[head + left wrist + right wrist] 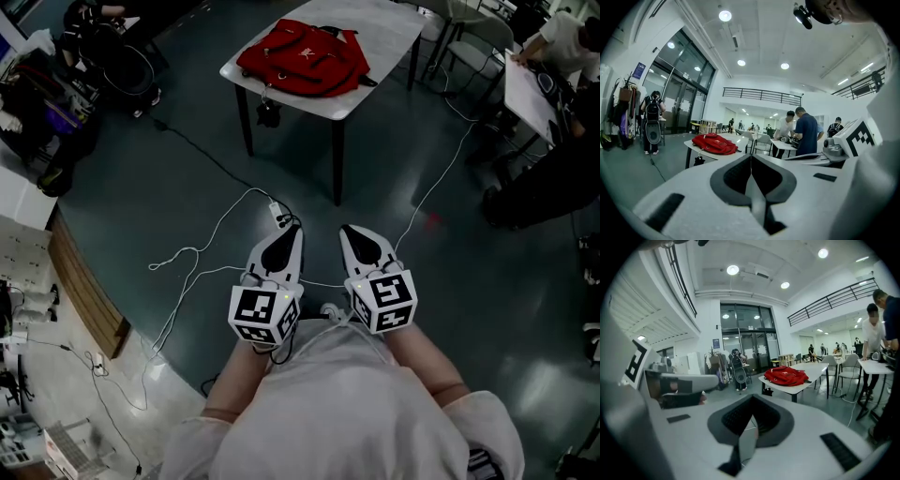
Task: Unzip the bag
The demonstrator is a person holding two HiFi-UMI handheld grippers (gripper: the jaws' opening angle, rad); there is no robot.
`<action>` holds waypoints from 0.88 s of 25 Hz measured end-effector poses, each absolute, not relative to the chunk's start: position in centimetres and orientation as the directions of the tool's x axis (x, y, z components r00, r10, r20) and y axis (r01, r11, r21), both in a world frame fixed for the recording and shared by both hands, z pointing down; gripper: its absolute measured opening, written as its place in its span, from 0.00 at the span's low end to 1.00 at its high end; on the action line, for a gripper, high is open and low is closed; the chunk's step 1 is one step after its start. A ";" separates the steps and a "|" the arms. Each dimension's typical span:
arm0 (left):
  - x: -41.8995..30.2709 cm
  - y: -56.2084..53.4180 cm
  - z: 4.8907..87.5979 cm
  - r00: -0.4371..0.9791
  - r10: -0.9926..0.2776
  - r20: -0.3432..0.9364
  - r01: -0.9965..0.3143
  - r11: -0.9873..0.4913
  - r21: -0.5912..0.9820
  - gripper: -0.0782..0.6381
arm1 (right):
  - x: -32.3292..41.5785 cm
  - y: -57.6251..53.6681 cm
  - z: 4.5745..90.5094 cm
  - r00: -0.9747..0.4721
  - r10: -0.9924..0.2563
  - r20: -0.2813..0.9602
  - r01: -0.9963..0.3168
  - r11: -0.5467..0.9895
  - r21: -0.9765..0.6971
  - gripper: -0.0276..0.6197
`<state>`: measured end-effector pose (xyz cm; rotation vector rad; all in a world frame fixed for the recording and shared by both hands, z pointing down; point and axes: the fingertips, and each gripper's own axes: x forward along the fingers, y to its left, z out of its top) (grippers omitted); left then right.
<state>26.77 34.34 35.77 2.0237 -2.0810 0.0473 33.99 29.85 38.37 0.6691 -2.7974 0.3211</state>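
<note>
A red backpack [305,56] lies flat on a white table [394,37] at the far side of the floor. It also shows small and distant in the left gripper view [714,143] and the right gripper view [786,375]. My left gripper [292,230] and right gripper [350,232] are held side by side close to my body, well short of the table. Both are shut with nothing between the jaws; in each gripper's own view, left [751,157] and right [752,400], the jaws meet along a closed seam. The bag's zipper is too far off to make out.
White cables [202,253] trail across the dark floor between me and the table. A small black object [269,114] hangs under the table's near edge. People stand at another table [799,133] to the right. Chairs [469,37] stand behind the bag's table, and a wooden shelf [89,281] is at left.
</note>
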 end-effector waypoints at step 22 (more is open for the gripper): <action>11.3 30.2 37.5 0.027 -0.973 0.231 -0.992 0.004 0.130 0.14 | 19.3 25.5 40.8 -0.831 -0.429 0.353 -0.522 0.821 -0.231 0.08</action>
